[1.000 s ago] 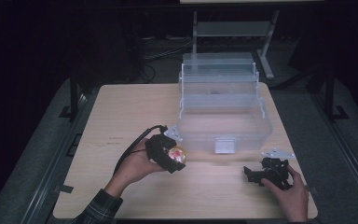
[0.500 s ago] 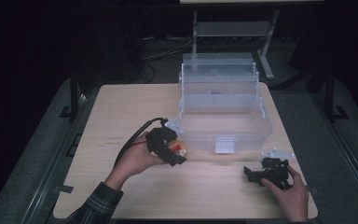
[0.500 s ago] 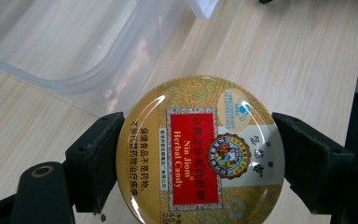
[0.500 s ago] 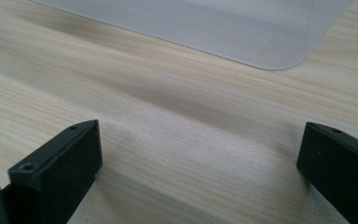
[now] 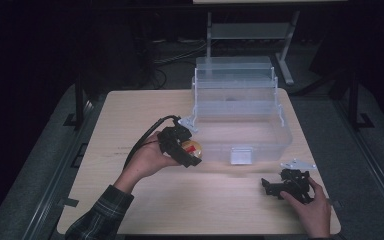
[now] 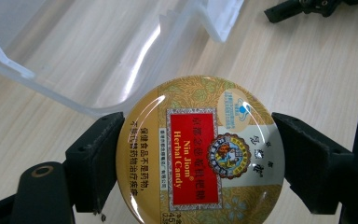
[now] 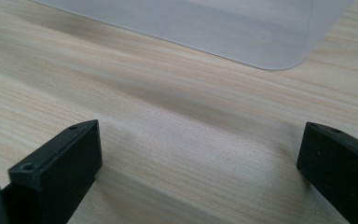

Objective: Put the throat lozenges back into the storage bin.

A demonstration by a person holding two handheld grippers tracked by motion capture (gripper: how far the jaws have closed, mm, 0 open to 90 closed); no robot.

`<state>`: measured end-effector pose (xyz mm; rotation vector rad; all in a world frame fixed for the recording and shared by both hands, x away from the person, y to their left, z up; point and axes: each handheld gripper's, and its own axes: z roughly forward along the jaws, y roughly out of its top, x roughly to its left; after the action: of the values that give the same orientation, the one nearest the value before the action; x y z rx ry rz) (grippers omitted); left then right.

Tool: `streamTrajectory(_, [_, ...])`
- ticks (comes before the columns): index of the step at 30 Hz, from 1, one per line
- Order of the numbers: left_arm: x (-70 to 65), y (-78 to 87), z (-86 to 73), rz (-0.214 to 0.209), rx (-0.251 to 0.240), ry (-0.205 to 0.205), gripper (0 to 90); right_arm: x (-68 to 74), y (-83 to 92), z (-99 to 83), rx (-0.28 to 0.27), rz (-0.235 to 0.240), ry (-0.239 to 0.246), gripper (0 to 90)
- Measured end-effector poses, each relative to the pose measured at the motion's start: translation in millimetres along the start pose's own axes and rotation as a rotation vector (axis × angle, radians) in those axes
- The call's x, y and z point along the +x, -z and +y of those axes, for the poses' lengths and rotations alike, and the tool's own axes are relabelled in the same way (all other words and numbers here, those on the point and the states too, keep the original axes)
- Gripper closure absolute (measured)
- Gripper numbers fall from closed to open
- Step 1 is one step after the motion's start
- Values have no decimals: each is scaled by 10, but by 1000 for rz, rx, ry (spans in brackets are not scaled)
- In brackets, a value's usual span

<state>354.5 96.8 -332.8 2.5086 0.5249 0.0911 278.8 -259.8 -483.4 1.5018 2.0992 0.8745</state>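
Gold-lidded candy tin (image 6: 200,151) is clamped between the jaws of the left gripper (image 5: 182,148) just beside the clear plastic box (image 5: 260,142), apparently mid-carry; next, lift over the rim and release, while the right gripper (image 5: 285,187) rests spread and empty on the table (image 5: 130,115).

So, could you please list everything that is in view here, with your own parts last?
Round gold candy tin with a red label: one, gold and red, held between the jaws of the left gripper, just outside the box's front left corner.
Clear plastic tiered storage box: one, transparent, open, on the far middle of the table.
Light wooden table: one, pale wood, under everything.
Grey metal stand: one, grey, on the floor beyond the table.
Left gripper: one, black, in the left hand, shut on the tin.
Right gripper: one, black, in the right hand, jaws apart, low over the table's near right.
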Motion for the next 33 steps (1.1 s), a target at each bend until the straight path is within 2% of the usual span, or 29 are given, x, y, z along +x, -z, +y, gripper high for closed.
streamTrajectory(20, [227, -54, 223, 21, -11, 27, 198, -1, -1, 0, 0, -1, 1, 0])
streamTrajectory(33, [343, -119, 385, 30, -4, 25, 198, 0, -1, 0, 0, -1, 0, 0])
